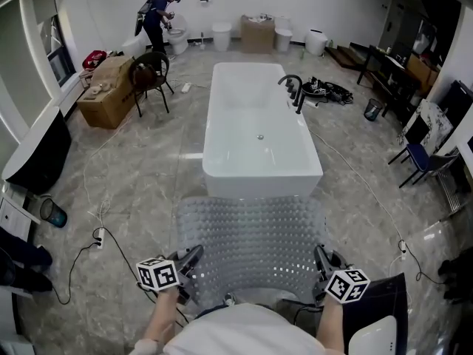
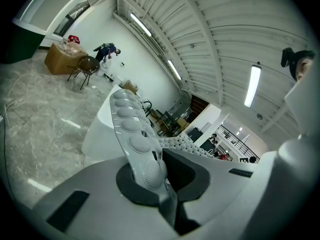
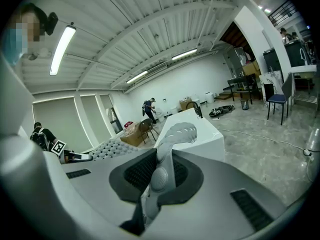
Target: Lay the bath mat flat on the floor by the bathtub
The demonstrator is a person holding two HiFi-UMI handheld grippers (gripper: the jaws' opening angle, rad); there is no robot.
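**Studded mat held stretched before the tub's near end**

The only printed patterns that can be made out are the black-and-white square markers on the cube of each gripper; nothing else in the room carries print large enough to read.

A large open cardboard box (image 1: 109, 93) stands on the floor at the left, next to a dark chair (image 1: 151, 76); its contents cannot be made out. A second cardboard box (image 1: 257, 34) sits by the far wall with small items on top, too small to name. A small dark bin (image 1: 372, 109) stands on the floor to the right of the tub, and a blue cup-like container (image 1: 54, 214) lies at the left.

The white freestanding bathtub (image 1: 259, 132) has a drain in its basin and a dark faucet (image 1: 293, 89) on its right rim.

The bath mat (image 1: 251, 242) is translucent grey, covered in rows of round studs, with shell-textured ovals along one edge. It is spread between the two grippers, just in front of the bathtub's near end, over the marbled floor; whether it touches the floor cannot be told.

The left gripper (image 1: 194, 257) has its jaws clamped on the mat's left edge, and the right gripper (image 1: 320, 257) is clamped on the right corner, where the slotted edge curls upward.
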